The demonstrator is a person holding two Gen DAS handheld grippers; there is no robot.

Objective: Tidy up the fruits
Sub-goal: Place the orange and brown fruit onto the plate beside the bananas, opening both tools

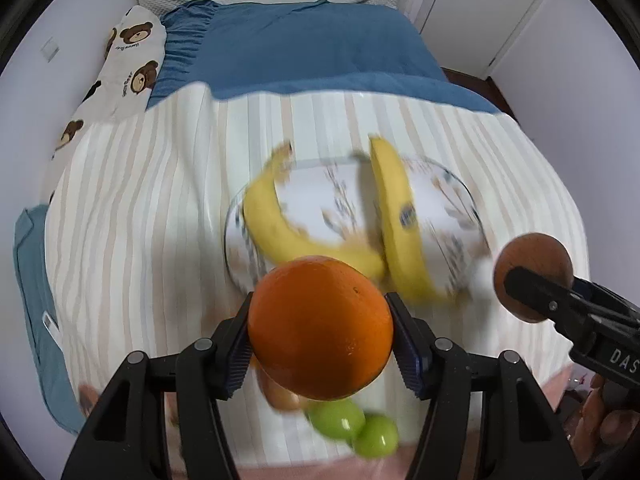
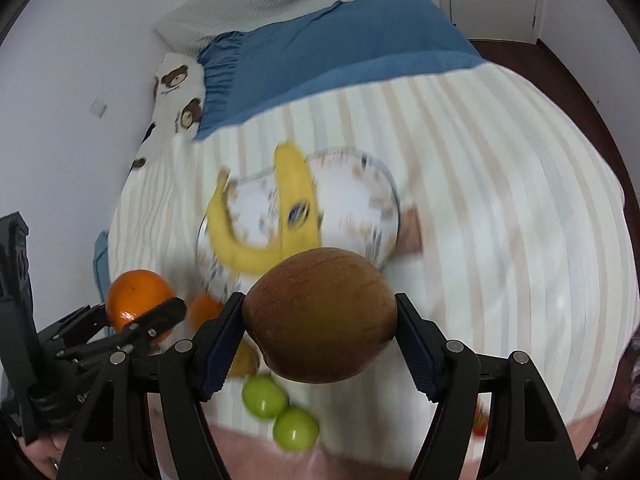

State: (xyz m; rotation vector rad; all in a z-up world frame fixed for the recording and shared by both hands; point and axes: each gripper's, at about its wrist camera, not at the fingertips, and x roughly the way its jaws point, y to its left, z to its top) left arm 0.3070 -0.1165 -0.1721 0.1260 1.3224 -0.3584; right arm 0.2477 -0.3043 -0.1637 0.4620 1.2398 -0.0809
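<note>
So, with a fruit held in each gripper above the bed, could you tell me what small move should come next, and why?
Probably carry the left gripper forward and lower its orange onto the plate. Two bananas already lie there, with bare plate between them, and the plate sits just ahead of the orange. The right gripper can follow with its apple.

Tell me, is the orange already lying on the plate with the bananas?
No, the orange is clamped between the left gripper fingers, short of the plate where two bananas lie.

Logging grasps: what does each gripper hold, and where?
Left gripper: orange, fingers on its sides. Right gripper: apple, likewise.
</note>
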